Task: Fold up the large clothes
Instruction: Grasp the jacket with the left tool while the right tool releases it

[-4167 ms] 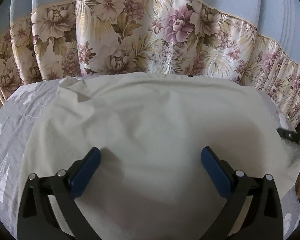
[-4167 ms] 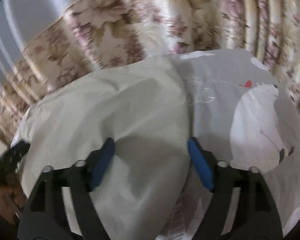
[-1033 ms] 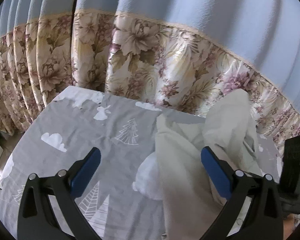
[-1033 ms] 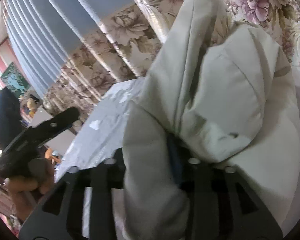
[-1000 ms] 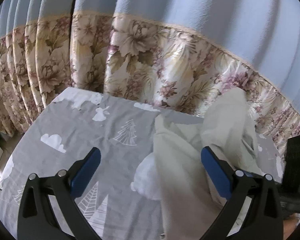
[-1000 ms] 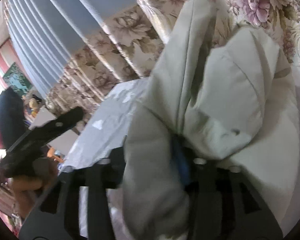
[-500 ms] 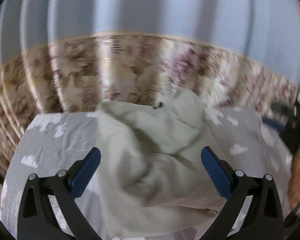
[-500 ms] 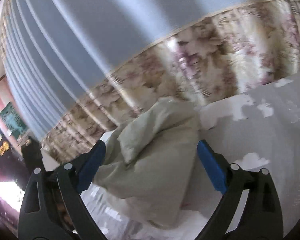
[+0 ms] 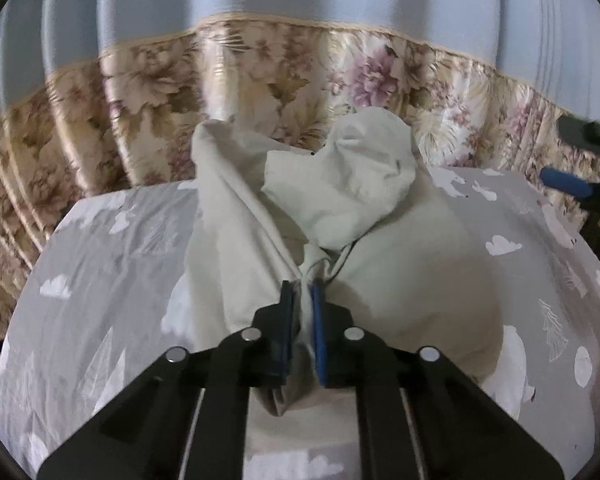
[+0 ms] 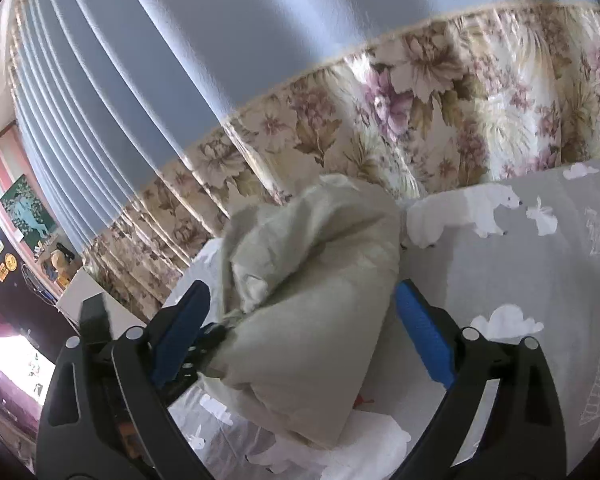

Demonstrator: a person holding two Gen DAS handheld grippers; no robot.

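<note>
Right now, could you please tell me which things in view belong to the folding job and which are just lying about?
Belonging to the job:
- cream garment, bunched
- left gripper, closing on a pinch of it
- right gripper, open
- grey printed sheet underneath

Just lying about:
- floral curtain
- white box

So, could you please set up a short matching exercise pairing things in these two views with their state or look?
Things:
1. left gripper
2. right gripper
3. cream garment
4. bedsheet

States:
A. grey, printed with white clouds and bears
B. jaws wide apart, clamping nothing
C. bunched in a heap
D. closing on a pinch of cloth

Pairs: 1-D, 2-B, 3-C, 4-A
</note>
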